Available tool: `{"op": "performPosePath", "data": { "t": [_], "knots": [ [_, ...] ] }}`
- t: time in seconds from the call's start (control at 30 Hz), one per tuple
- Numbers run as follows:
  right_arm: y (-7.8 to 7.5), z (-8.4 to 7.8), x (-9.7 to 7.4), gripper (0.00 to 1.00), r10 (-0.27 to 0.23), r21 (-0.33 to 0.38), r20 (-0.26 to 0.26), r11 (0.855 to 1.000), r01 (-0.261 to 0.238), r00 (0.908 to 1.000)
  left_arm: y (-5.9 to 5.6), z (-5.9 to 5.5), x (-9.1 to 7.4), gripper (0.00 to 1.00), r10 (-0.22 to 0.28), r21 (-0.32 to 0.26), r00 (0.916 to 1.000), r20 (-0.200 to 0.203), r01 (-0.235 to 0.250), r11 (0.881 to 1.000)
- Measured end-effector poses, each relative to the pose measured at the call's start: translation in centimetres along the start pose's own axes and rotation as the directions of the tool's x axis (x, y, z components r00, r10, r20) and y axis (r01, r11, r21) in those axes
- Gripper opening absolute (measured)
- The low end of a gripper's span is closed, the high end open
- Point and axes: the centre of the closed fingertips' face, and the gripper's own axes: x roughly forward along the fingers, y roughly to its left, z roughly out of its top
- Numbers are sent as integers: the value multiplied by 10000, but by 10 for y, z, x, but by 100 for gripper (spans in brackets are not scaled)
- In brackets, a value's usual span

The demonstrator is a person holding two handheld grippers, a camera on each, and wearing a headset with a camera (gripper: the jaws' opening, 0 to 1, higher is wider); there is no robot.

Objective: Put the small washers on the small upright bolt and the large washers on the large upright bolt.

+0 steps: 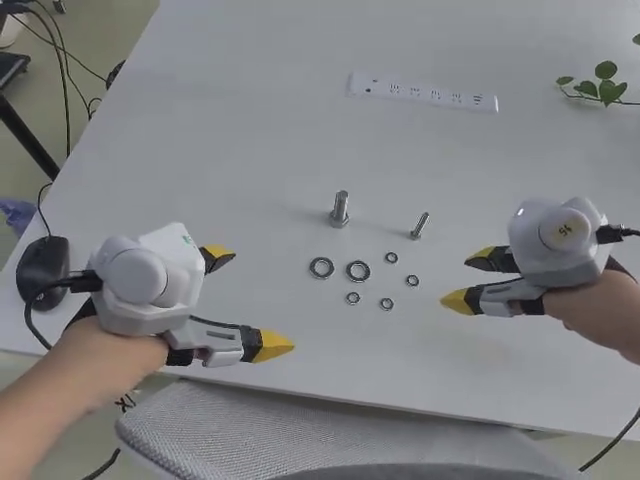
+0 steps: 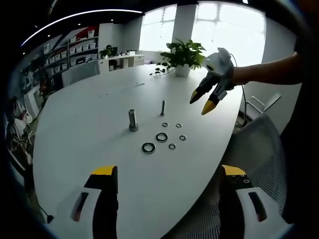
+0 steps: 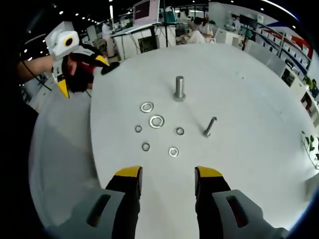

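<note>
The large upright bolt and the thinner small bolt stand mid-table. In front of them lie two large washers and several small washers, all flat on the white table. My left gripper hovers at the near left, open and empty, well apart from the washers. At the right, my right gripper is open and empty, its yellow tips pointing at the small washers. The left gripper view shows the left gripper, the bolts and the right gripper. The right gripper view shows the right gripper and the large bolt.
A white power strip lies at the far side of the table. Plant leaves reach in at the far right. A dark mouse with its cable sits at the left edge. A grey chair back stands below the near edge.
</note>
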Motion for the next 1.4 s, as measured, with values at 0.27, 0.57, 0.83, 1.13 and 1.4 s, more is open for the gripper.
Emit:
{"op": "performPosePath", "data": {
  "t": [0.27,0.57,0.83,1.13,1.4],
  "knots": [
    [-3,5,14,38,315,-357,-395,9988,-329,9987,-3,-6,4,81,-38,163,10000,7,38,9999],
    [-16,-1,38,33,568,-1035,-1161,9922,-690,9916,-1,-4,8,80,-77,42,9999,121,77,10000],
    [-20,1,48,31,596,-1471,-1635,9855,-840,9847,-3,-6,8,79,-224,105,9997,26,224,9997],
    [-16,-2,59,28,562,-2100,-2233,9721,-1043,9731,2,-9,5,78,-223,43,9997,89,223,9997],
    [-10,-3,67,26,560,-2596,-2580,9576,-1251,9645,11,-10,2,79,-148,234,9999,2,148,9996]
  ]
}}
